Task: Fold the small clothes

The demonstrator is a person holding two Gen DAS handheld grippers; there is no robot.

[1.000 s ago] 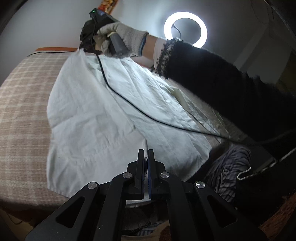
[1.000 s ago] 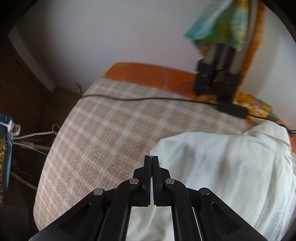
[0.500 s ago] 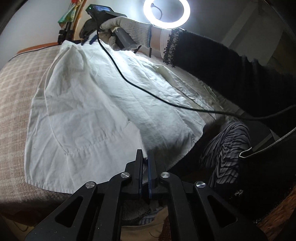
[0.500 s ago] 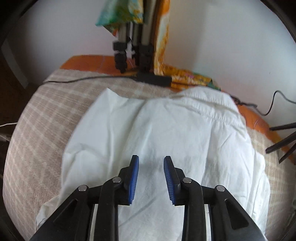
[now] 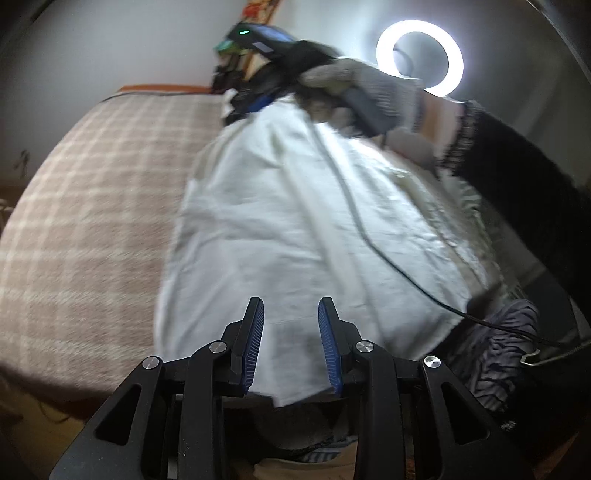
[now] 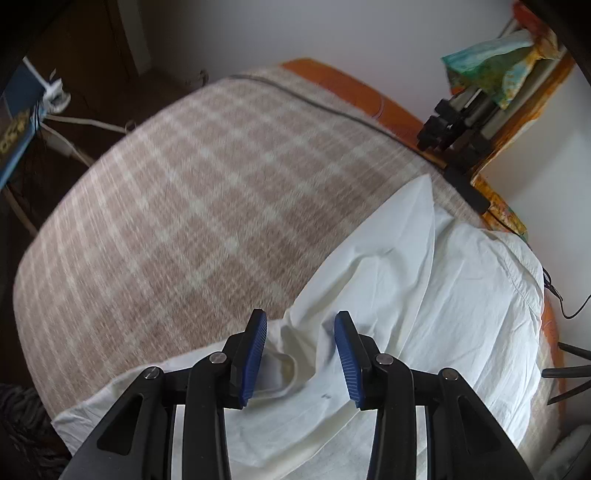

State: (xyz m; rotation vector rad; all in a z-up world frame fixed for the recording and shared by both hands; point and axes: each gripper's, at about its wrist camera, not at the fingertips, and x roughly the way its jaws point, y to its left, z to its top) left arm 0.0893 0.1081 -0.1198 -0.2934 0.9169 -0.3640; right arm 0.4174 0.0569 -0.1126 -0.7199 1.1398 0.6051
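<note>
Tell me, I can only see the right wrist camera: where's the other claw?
Observer: The left claw is over the white shirt's near hem. Its jaws have just been opening, with cloth showing between them but nothing pinched.
Operator: Is anything lying on the shirt?
Observer: Yes, a thin black cable trails across it.
Operator: Is there a lamp?
Observer: A lit ring light glows against the wall beyond the shirt.
</note>
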